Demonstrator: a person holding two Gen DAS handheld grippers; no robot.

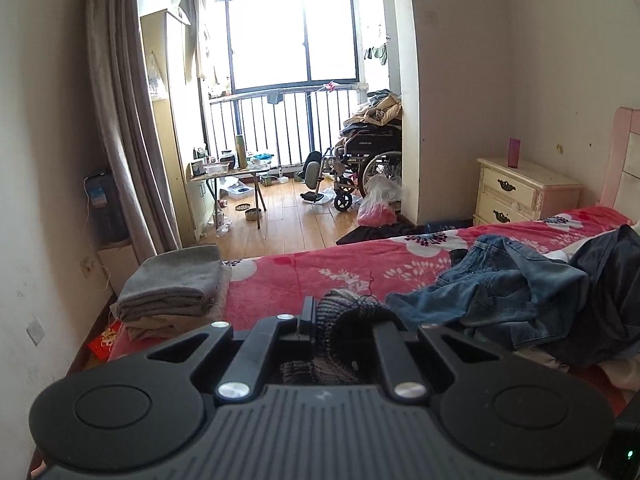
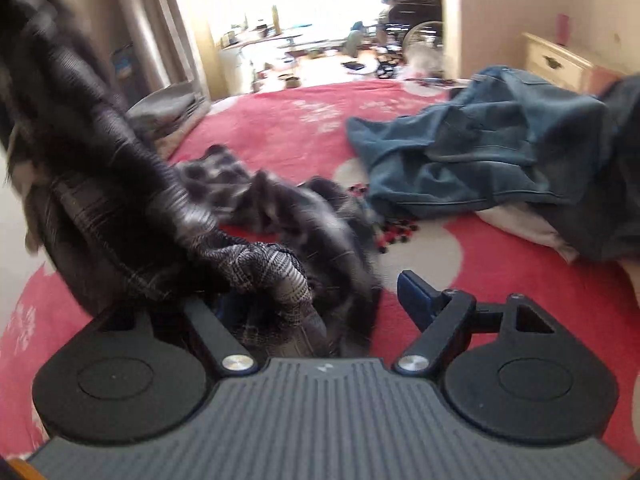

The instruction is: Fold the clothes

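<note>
My left gripper [image 1: 344,320] is shut on a dark grey-and-black patterned garment [image 1: 352,312] bunched between its fingers, held above the red flowered bed [image 1: 304,276]. In the right wrist view the same garment [image 2: 132,208] hangs from the upper left and trails down onto the bed [image 2: 280,120]. My right gripper [image 2: 316,300] is open, with the cloth lying over its left finger and its right fingertip [image 2: 414,292] bare. This view is blurred.
A heap of blue jeans [image 1: 508,288] and dark clothes lies on the bed's right side, also in the right wrist view [image 2: 480,152]. A stack of folded grey and tan clothes [image 1: 172,288] sits at the bed's left corner. A cream nightstand [image 1: 520,188] stands by the wall.
</note>
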